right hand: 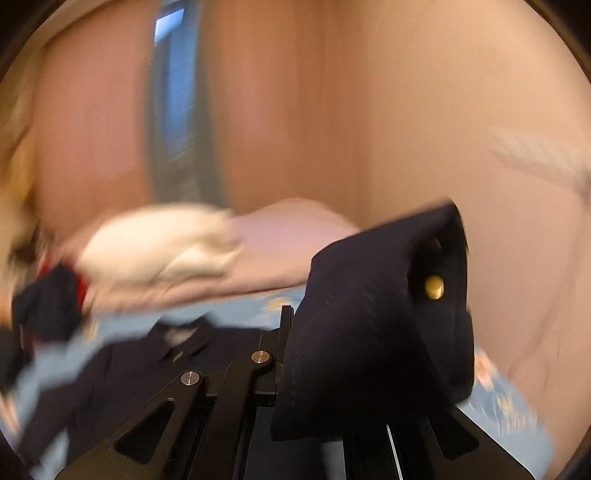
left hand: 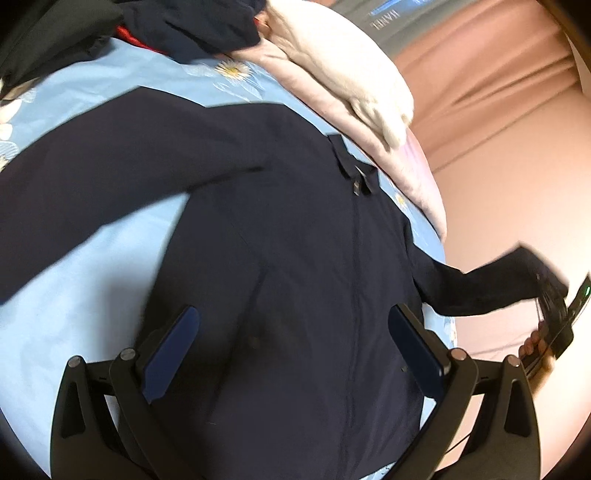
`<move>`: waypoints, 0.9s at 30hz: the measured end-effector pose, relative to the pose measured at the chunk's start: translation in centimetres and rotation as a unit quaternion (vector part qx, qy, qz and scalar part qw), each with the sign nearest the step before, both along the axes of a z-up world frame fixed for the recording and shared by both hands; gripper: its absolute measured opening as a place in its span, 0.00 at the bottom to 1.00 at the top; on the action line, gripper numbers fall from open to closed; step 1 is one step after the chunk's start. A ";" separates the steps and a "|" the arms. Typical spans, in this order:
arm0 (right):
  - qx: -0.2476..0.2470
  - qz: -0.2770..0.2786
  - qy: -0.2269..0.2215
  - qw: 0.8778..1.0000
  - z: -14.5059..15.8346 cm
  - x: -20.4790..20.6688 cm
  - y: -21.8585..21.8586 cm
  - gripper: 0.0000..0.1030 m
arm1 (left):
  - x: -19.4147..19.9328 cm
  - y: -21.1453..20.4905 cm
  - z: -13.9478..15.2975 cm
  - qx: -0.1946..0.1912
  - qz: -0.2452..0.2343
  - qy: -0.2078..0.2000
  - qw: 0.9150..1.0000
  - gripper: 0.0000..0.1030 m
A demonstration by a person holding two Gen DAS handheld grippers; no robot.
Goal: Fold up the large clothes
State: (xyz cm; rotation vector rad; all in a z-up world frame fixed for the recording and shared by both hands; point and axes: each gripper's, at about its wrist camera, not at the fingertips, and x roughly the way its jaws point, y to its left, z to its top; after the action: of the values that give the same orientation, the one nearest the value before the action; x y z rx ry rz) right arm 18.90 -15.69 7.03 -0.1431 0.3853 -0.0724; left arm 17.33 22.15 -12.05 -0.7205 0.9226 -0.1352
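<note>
A dark navy jacket [left hand: 295, 229] lies spread front-up on a light blue daisy-print bedsheet [left hand: 74, 266]. My left gripper [left hand: 295, 332] hovers over its lower front, jaws wide open with nothing between the blue pads [left hand: 173, 354]. At the right edge my right gripper [left hand: 554, 306], held by a hand [left hand: 532, 345], is shut on the jacket's sleeve [left hand: 491, 288] and holds it stretched off the bed's side. In the blurred right wrist view the sleeve cuff [right hand: 369, 332] with a brass snap [right hand: 434, 286] drapes over my right gripper [right hand: 295, 350] and hides its fingertips.
A pink blanket [left hand: 413, 173] with a white garment [left hand: 351, 74] on it lies along the bed's far side. Dark clothes with a red patch [left hand: 177, 33] are piled at the top. A pink curtain or wall [left hand: 498, 129] stands beyond the bed.
</note>
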 end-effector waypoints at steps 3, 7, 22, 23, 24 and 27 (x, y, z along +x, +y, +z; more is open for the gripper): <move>-0.120 0.086 0.042 0.988 -4.9 2.4 10.6 0.05 | -1.1 2.6 -0.3 -0.001 0.023 0.000 1.000 1.00; -0.248 0.151 0.109 0.951 -14.4 3.5 21.7 0.05 | -2.2 6.1 -1.5 0.006 0.064 0.015 0.998 1.00; -0.181 0.264 0.270 0.908 -19.2 4.1 18.3 0.59 | -0.3 6.2 -2.8 -0.022 0.031 0.021 0.999 1.00; -0.110 0.284 0.286 0.908 -17.6 4.3 15.6 0.59 | 0.0 5.7 -2.9 -0.029 0.025 0.020 0.999 1.00; -0.057 0.287 0.288 0.912 -16.3 4.8 13.2 0.59 | 0.8 5.0 -2.9 -0.042 0.014 0.021 0.999 1.00; 0.084 0.239 0.267 0.930 -13.1 7.4 5.3 0.59 | 3.0 2.8 -3.2 -0.071 -0.018 0.017 0.997 0.99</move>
State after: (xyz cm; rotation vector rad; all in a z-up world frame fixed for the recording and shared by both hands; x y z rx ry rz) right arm 26.35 -10.42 -6.06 -0.0823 0.8878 0.4927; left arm 20.36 24.93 -15.23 -0.8397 0.9662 -0.2229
